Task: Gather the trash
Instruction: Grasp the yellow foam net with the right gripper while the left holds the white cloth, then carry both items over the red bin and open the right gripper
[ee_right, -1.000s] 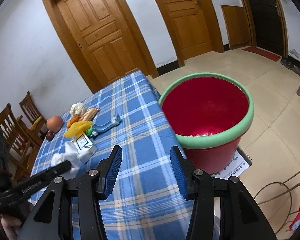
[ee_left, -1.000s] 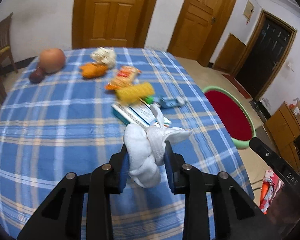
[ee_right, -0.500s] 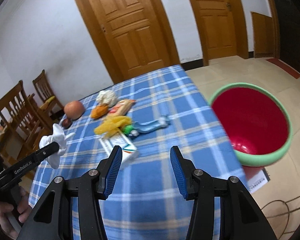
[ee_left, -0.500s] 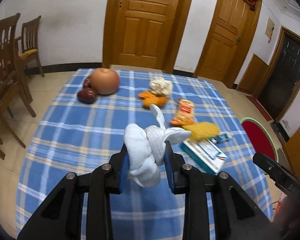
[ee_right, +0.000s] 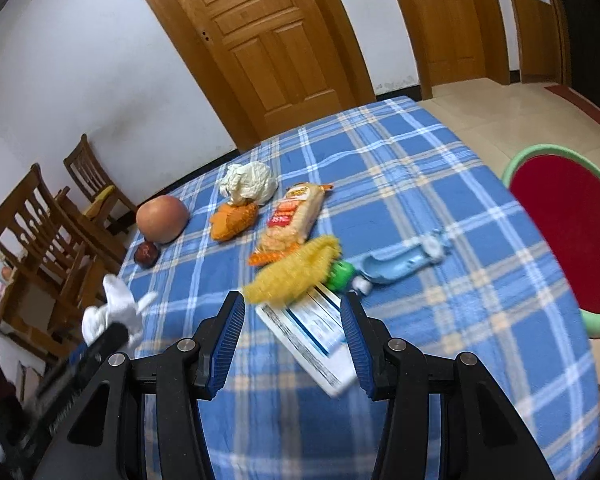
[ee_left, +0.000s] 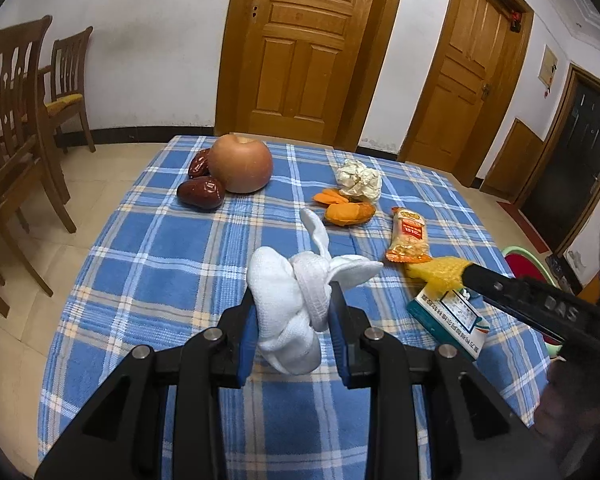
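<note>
My left gripper point(ee_left: 294, 332) is shut on a crumpled white tissue point(ee_left: 296, 304) and holds it above the blue plaid table point(ee_left: 172, 280). The tissue also shows in the right wrist view point(ee_right: 112, 312). My right gripper point(ee_right: 294, 340) is open, its fingers either side of a white and blue carton point(ee_right: 312, 336) and just short of a yellow foam net point(ee_right: 296, 272). A snack wrapper point(ee_right: 296, 212), a crumpled paper ball point(ee_right: 248, 182) and a blue tube point(ee_right: 404, 260) lie further on. The red bin with a green rim point(ee_right: 568, 232) stands on the floor to the right.
An apple point(ee_left: 240, 164), red dates point(ee_left: 202, 192) and orange peel point(ee_left: 348, 212) lie at the table's far end. Wooden chairs point(ee_left: 16, 120) stand left of the table. Wooden doors point(ee_left: 300, 48) are behind. The table edge drops off on the right, by the bin.
Both grippers swung left, away from the bin and toward the table's items. My right gripper has come down over the carton. My left gripper still holds the tissue.
</note>
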Demonstrator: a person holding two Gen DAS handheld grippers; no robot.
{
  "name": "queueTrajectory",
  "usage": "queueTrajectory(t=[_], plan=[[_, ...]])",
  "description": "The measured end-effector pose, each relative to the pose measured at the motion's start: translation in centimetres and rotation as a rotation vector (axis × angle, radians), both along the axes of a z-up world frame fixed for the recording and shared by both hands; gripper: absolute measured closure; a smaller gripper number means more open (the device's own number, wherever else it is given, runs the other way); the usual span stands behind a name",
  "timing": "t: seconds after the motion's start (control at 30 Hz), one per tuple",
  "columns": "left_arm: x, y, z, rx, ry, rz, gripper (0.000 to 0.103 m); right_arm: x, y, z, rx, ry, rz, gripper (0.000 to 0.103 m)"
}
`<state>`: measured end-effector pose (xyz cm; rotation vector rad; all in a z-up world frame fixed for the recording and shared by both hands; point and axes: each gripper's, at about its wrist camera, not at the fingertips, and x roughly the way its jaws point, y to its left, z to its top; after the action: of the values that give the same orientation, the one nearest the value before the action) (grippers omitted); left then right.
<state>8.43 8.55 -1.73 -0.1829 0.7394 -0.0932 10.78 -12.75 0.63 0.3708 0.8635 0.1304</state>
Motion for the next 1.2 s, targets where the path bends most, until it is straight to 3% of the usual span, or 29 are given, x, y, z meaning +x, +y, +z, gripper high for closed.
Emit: queueTrajectory(t=[0.3,0.33,0.37,0.47,0.57,1.2], plan=[[0.7,0.0,-0.3,-0.041,0.009,-0.026,0.072,2.6,0.7,-1.6,0.020,0.046,-0.022,0.052],[0.7,0.0,-0.3,-0.042,0.011,-0.026,0.072,2.8,0.6,-1.8,0.021,0.049,-0.021,0.055],[0.8,0.0,-0.4,-0.044,0.014,-0.027,0.072,3.0,0.6,-2.0,0.021,0.056,-0.020,0.068],[0.7,-0.2,-0.3,-0.051,0.020,-0.031,0.072,3.0,0.5,-2.3,0.020,0.058,-0.004,0.088],[0.5,-0.6,0.0,-0.051,0.014,-0.035,0.072,2.5,0.4,-2.1,0.036,0.040,0.009,0.091],[-0.5,-7.0,3.6,-0.071,0.001,-0.165,0.072,-3.8,-5.4,3.1,0.092,-0.112,0.009,0.092]])
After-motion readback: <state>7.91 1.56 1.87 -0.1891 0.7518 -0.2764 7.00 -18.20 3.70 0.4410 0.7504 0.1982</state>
